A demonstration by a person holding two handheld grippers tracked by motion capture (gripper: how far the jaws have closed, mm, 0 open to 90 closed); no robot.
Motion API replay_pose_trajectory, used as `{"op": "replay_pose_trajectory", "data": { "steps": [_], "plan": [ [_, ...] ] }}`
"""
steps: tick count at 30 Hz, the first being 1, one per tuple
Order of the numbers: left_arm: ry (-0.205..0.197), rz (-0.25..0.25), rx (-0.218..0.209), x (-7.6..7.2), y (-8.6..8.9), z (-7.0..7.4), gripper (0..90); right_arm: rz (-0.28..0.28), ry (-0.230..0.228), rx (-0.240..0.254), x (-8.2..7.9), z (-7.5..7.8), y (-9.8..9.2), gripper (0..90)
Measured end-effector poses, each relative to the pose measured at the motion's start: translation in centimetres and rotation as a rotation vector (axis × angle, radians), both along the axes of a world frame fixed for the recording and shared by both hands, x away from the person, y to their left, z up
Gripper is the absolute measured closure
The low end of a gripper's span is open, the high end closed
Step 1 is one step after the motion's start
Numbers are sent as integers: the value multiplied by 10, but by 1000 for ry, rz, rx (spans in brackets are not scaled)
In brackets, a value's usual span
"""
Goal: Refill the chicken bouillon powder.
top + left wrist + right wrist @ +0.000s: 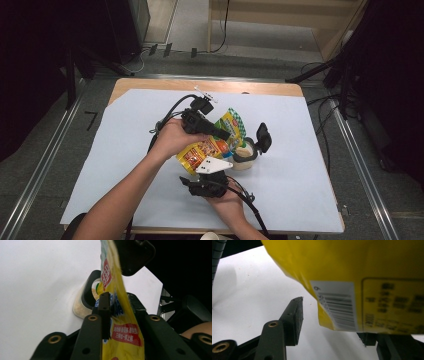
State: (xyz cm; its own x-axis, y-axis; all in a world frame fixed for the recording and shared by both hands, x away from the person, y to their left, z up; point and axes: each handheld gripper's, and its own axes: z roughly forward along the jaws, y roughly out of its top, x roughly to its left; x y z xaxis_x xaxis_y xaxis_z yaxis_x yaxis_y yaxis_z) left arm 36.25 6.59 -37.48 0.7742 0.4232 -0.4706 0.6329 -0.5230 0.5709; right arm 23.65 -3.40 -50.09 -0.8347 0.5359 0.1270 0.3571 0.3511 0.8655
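The left gripper (117, 302) had its fingers (103, 307) clamped on a yellow packet (125, 322), which ran up between them and on past their tips. The packet was a thin, flat foil pouch with red labels and white print, a barcode on its back (339, 307). Beyond the fingertips, its upper end tilted over a jar (243, 155) of pale powder, whose black lid (263, 137) stood flipped back. The right gripper (332, 317) was spread wide, the packet's lower corner hanging between its fingers (295, 315) untouched, above the white tabletop (310, 175).
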Motion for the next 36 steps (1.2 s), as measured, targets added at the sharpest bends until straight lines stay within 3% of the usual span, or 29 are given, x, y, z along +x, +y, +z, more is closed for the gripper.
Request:
{"op": "replay_pose_trajectory", "data": {
  "steps": [3, 6, 11, 17, 22, 36],
  "plan": [
    [15, -10, -16, 1, 4, 1, 835, 3, -3, -2, -1, 1, 1, 469],
    [47, -26, -61, 4, 11, 4, 874, -6, -2, -17, 0, 0, 1, 464],
    [60, -29, -90, 3, 17, 7, 900, -20, 9, -21, 2, -1, 0, 462],
    [49, -19, -116, 2, 26, 17, 899, -29, -13, -24, 2, 1, -1, 455],
    [40, -29, -152, -1, 38, 28, 898, -76, -4, -15, 6, 4, -7, 445],
    [18, -5, -208, 0, 59, 37, 899, -100, -28, -7, 10, 8, -15, 427]
  ]
}}
